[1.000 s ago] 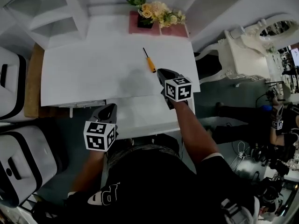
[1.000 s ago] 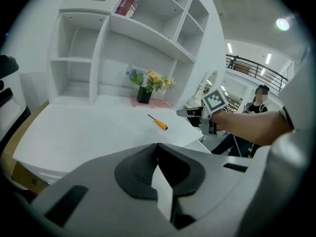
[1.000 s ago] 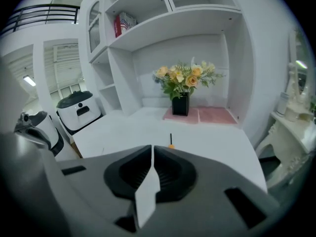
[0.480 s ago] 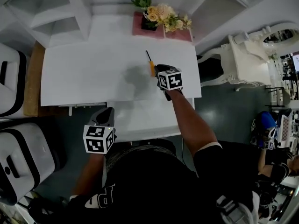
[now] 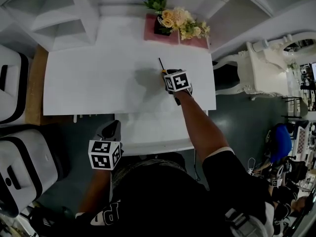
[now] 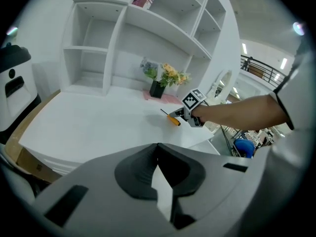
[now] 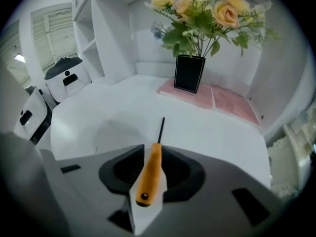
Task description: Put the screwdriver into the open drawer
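1. One pair of tongs, the left gripper (image 5: 113,125), hangs in front of the desk (image 5: 89,83), below its front edge and just beside the left edge of the open drawer (image 5: 153,132). Its jaws are together, with nothing between them.
2. Next comes that white drawer, which juts out from under the desk's front edge, toward the right half.
3. Further right, the screwdriver (image 7: 149,177) lies flat on the desk top, not in the drawer. It is right of centre, about midway between the front and back edges. Its orange handle points to the front edge and its dark shaft to the back edge.
4. Right at the handle, the right gripper (image 7: 153,146) is down on the desk top. Its jaws have just been opening and stand apart, one on each side of the handle. White desk shows beside the handle, so the pads do not press it.
5. Beyond the shaft's tip and well apart from it, a black vase (image 7: 189,73) of yellow flowers stands on a pink mat (image 7: 229,103) at the back edge, near the right back corner.
6. Past the desk's right edge stands a white chair (image 5: 256,68).
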